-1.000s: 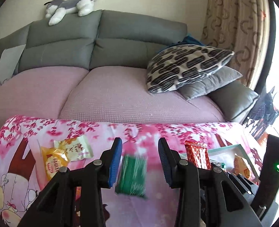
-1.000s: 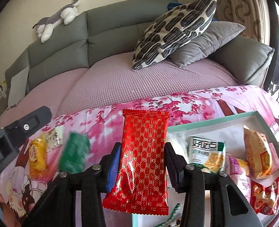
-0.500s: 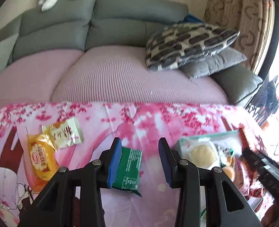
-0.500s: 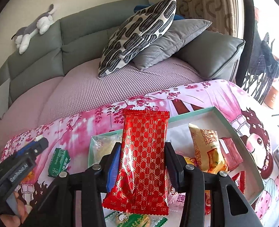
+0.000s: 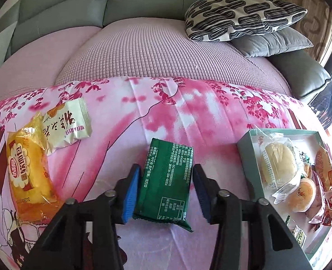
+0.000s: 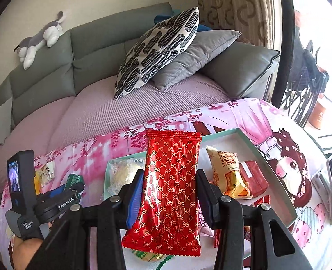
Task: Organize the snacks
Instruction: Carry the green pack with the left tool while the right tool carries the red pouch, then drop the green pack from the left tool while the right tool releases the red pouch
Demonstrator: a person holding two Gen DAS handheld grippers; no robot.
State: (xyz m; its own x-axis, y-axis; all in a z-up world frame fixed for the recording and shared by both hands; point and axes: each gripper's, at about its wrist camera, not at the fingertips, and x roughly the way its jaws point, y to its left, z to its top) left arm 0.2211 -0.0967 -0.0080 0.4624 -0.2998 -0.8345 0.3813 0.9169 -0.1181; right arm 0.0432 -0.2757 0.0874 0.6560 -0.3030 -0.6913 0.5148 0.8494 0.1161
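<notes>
Beside "GenRobot.AI" on the spread left claw (image 6: 72,185), right claw (image 6: 169,193) pinches red packet (image 6: 171,186).

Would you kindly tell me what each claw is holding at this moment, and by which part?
The right claw grips the shiny red foil packet by its long sides. The left claw straddles the green packet, holding nothing.

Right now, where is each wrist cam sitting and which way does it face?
Left wrist: on the left gripper, angled down at the pink cloth; jaws, just opening, straddle a green packet without gripping; only its own fingers show.
Right wrist: on the right gripper, tilted down over the box, sofa behind; shut on a red packet; the person's hand holding the left gripper shows lower left.
Shared: green packet, box, cloth, sofa, patterned pillow.
</notes>
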